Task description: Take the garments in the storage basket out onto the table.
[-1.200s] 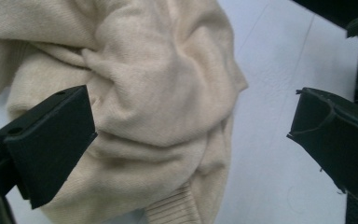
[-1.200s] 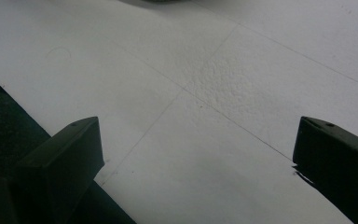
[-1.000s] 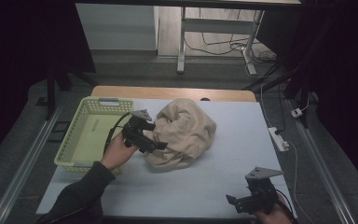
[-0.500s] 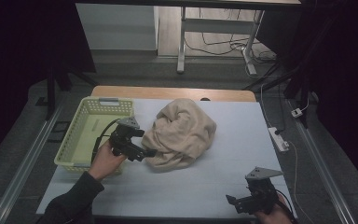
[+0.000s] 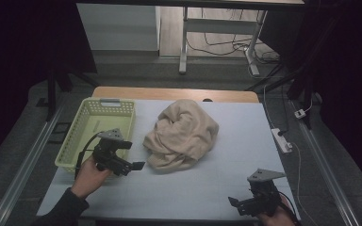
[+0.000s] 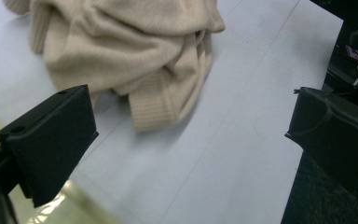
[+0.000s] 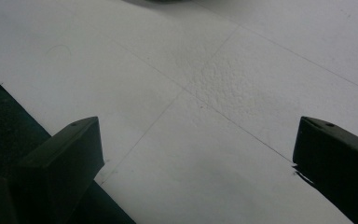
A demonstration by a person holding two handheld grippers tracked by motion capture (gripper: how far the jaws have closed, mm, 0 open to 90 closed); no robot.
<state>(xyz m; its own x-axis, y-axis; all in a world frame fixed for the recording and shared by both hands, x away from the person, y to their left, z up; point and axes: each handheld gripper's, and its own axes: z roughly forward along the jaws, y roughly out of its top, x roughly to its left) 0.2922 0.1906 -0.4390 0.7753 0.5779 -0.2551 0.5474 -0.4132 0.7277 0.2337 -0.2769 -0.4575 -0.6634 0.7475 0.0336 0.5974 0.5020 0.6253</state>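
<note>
A crumpled beige sweater (image 5: 183, 135) lies heaped in the middle of the pale table (image 5: 226, 174); its ribbed cuff (image 6: 153, 108) hangs toward me in the left gripper view. My left gripper (image 5: 131, 157) hovers just left of the sweater, apart from it, jaws wide open and empty (image 6: 186, 135). Near the table's front right corner my right gripper (image 5: 238, 205) is held low, open, with bare table between its jaws (image 7: 196, 154).
A pale yellow-green plastic basket (image 5: 82, 125) stands at the table's left side, right behind my left hand. A white power strip (image 5: 283, 140) lies off the table's right edge. Bare table stretches between the two grippers.
My left gripper has drawn back from the sweater, moving left and toward the front edge, and now hangs open beside the basket. The right gripper stays put.
</note>
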